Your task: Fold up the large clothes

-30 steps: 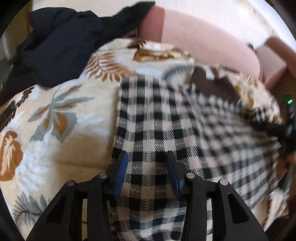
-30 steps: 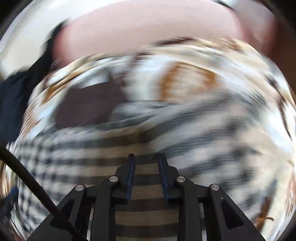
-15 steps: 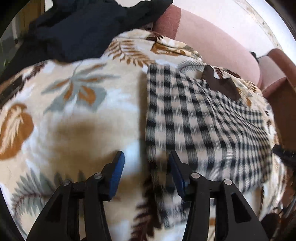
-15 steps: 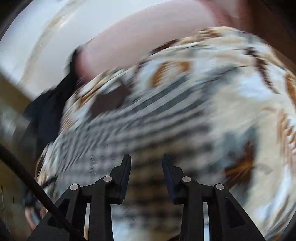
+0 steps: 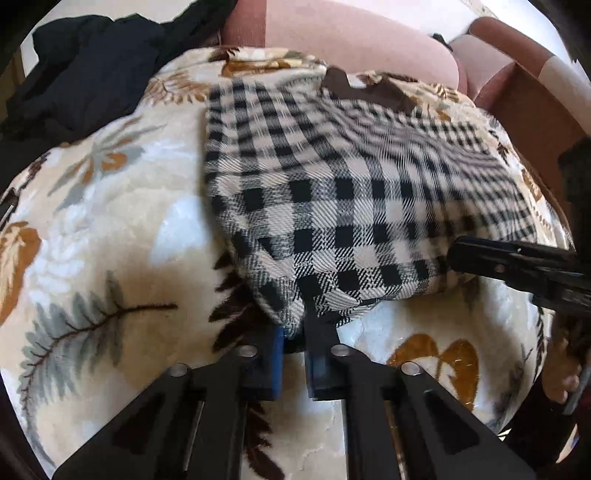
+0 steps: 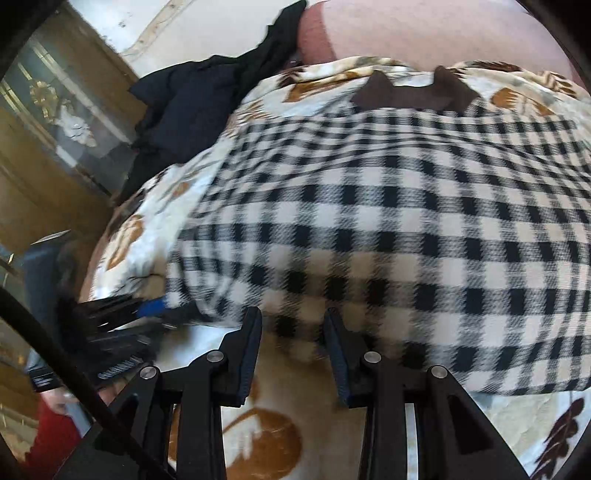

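Note:
A black-and-white checked shirt (image 5: 332,206) with a brown collar (image 5: 373,90) lies on a leaf-patterned blanket (image 5: 103,229). My left gripper (image 5: 293,332) is shut on the shirt's near-left hem corner. In the right wrist view the shirt (image 6: 388,221) fills the middle, its collar (image 6: 413,92) at the far side. My right gripper (image 6: 293,328) is open, its fingers at the shirt's near hem with checked cloth between them. The right gripper also shows at the right edge of the left wrist view (image 5: 517,266). The left gripper shows at the left of the right wrist view (image 6: 147,310).
A dark garment (image 5: 92,74) lies heaped at the far left of the blanket, also in the right wrist view (image 6: 207,96). A pink sofa back (image 5: 351,33) runs behind. A brown armrest (image 5: 524,99) stands at the right. A wooden cabinet (image 6: 48,122) stands at the left.
My left gripper moved to the shirt's near-left corner and shut on it. My right gripper came down to the near hem and stayed open.

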### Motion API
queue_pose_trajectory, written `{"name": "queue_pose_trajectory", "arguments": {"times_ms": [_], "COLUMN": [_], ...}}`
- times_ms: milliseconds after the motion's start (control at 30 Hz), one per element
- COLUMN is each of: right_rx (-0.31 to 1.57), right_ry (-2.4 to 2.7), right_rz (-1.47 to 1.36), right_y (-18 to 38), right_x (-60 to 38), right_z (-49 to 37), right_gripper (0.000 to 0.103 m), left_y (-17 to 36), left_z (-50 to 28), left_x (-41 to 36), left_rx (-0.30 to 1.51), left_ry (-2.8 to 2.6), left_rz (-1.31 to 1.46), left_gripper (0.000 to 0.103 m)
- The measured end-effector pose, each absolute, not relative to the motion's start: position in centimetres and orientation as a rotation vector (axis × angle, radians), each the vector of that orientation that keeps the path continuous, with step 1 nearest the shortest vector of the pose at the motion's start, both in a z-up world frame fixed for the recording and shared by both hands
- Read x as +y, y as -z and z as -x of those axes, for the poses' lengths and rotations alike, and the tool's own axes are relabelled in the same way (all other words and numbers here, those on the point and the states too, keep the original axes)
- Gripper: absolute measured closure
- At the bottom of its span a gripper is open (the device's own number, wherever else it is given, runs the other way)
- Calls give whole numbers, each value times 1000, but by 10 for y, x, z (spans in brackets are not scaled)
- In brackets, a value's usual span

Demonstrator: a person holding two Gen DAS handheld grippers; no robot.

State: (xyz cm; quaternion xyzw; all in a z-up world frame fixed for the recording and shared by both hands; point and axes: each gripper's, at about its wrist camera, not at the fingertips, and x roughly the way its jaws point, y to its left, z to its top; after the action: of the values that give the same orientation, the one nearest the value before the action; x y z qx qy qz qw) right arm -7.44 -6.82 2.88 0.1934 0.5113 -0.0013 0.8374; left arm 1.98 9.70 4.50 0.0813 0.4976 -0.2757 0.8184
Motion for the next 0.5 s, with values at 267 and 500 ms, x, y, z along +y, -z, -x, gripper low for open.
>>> {"name": "queue_pose_trajectory", "arguments": {"times_ms": [267,500], "right_rx": [1106,1099], "right_ry": [23,7], "right_rz": [-435,-363], "right_y": [-19,-14], "right_x": [-93,-82], "right_z": [82,80], "right_gripper": [65,65], "left_y": [-68,-54], "left_z": [-20,-29], "left_x": [112,127], "left_rx": [1037,1109], "left_ry": [523,470], "left_rz": [-276,-324], "left_gripper": [96,91]}}
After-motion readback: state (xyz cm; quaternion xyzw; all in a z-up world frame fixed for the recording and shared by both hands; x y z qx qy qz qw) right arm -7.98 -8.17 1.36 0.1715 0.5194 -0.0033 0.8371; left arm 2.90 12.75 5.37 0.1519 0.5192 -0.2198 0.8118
